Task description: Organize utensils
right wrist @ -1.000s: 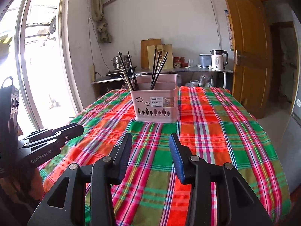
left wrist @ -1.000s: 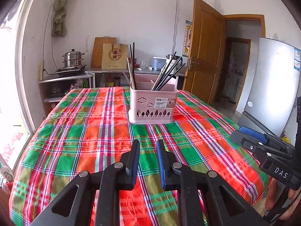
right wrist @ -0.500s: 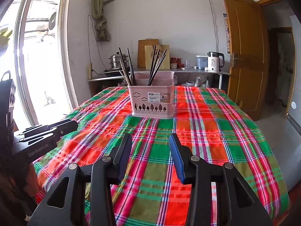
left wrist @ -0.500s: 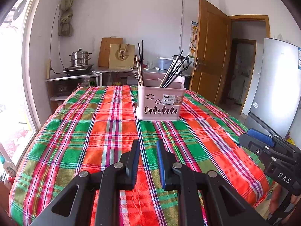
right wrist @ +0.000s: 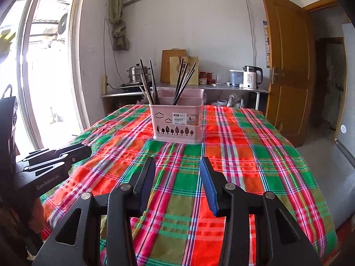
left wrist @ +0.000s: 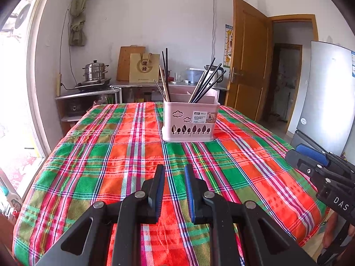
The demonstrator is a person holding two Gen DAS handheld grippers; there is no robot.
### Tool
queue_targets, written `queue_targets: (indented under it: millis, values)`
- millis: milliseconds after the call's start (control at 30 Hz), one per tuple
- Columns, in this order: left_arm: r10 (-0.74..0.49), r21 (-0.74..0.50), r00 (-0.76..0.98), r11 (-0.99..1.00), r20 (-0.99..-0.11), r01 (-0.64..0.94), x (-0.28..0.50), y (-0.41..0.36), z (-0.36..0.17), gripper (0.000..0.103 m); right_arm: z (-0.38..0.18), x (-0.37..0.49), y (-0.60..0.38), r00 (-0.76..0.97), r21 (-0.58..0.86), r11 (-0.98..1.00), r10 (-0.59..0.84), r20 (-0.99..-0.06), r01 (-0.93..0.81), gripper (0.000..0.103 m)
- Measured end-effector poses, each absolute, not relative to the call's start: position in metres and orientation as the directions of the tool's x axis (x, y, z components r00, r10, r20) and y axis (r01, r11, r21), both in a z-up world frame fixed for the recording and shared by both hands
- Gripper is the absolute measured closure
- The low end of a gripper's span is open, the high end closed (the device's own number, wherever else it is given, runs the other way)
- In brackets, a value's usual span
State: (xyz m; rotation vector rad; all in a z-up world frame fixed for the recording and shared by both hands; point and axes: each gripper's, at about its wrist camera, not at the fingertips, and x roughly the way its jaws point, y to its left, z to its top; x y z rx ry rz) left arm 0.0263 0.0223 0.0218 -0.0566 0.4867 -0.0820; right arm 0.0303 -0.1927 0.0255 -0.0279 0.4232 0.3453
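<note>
1. Left tool (left wrist: 174,173): jaws narrowly parted, nothing between them, above the plaid-clothed table (left wrist: 133,155).
2. Right tool (right wrist: 177,166): jaws moderately wide, empty.
3. Pink plastic utensil basket (left wrist: 189,122): mid-table, well ahead of both tools, holding dark upright chopsticks (left wrist: 205,84).

I see a woven plaid tablecloth (left wrist: 124,155) over the table, matt and slightly creased toward its edges. Near the far edge stands a pink basket (left wrist: 190,122) of smooth plastic with a faint sheen and a glossy paper label. The chopsticks (left wrist: 206,84) in it look dark and smooth, one pale one looks like wood. My left gripper (left wrist: 174,177) and right gripper (right wrist: 177,177) are matt black plastic with shiny metal rivets and ribbed pads, blue on some. Behind, a polished steel pot (left wrist: 95,72) gleams, beside a bare wooden board (left wrist: 126,64), a matt paper bag (left wrist: 144,68) and a varnished wooden door (left wrist: 248,55).
</note>
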Motion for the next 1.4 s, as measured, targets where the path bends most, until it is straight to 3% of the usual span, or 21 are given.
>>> queue_targets:
  millis: [1400]
  values:
    - [-0.072, -0.062, 0.889, 0.997, -0.453, 0.05, 0.0199, 0.0196, 0.0201, 0.086, 0.0265, 0.0281, -0.1916, 0.859, 0.033, 0.947, 0.304, -0.412, -0.32, 0.06]
